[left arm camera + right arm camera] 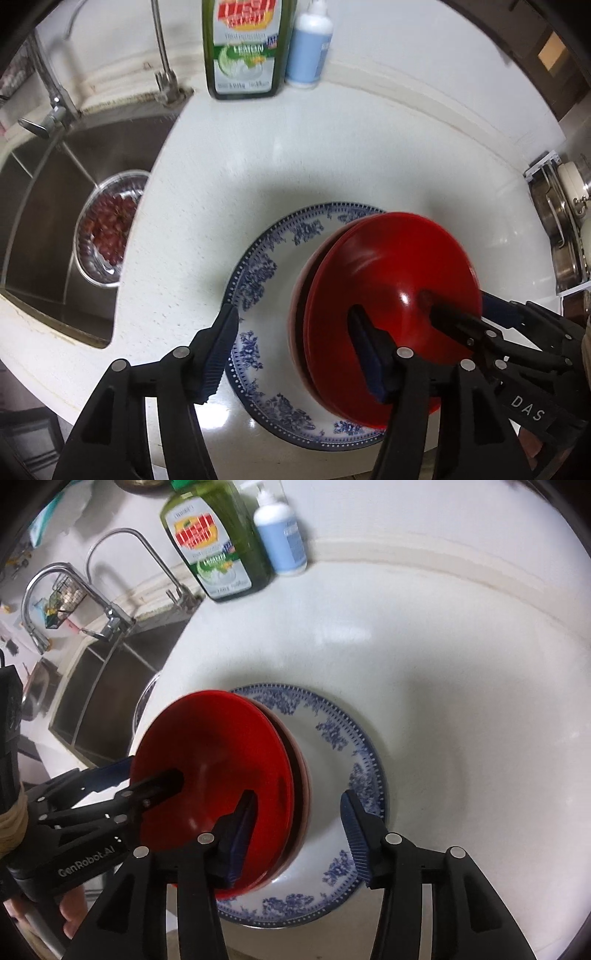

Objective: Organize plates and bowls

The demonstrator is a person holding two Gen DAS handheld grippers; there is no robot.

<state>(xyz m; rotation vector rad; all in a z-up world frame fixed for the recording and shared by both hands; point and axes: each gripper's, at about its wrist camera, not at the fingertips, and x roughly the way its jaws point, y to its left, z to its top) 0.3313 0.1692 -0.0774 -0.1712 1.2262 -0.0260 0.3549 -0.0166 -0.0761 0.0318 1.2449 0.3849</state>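
White counter [314, 155]: your left gripper [295, 354], fingers spread, straddles the plate [266, 280]; your right gripper [299, 830] likewise, apparently steadying the red bowls [391, 280] nesting.

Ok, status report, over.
Left gripper and right gripper open, astride rim of top red bowl. Over lower red bowl, on blue-patterned plate. Nothing blocking.

A blue-and-white floral plate [255, 280] lies flat on the white desk [332, 147], low in the frame's centre. On it sit stacked red bowls [388, 273], upright; the top bowl is tilted, its rim raised above the one beneath.
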